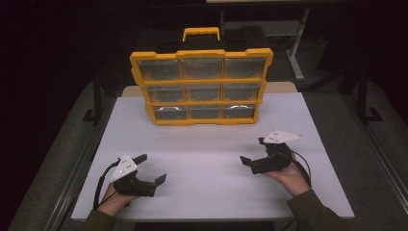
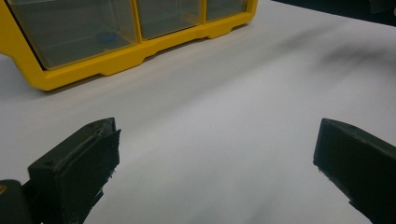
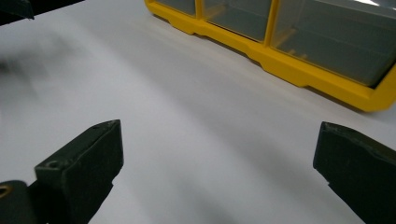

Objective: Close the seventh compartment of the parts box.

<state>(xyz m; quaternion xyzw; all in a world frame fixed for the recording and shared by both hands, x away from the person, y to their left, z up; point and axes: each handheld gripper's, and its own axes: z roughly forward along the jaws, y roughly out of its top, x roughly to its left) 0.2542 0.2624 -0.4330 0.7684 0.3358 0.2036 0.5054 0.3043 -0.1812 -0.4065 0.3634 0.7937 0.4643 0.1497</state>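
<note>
High view showed the white table (image 1: 211,192) with a yellow organiser (image 1: 201,86) standing upright at its far middle, nine clear drawers facing the person. Both grippers rested near the front edge, well short of it: the left gripper (image 1: 153,167) with jaws spread, the right gripper (image 1: 252,150) spread too (neither held anything). A good approach, I judged, meant advancing level, squaring one gripper to a drawer (image 2: 77,32) front and steadying the frame with the other.
</note>
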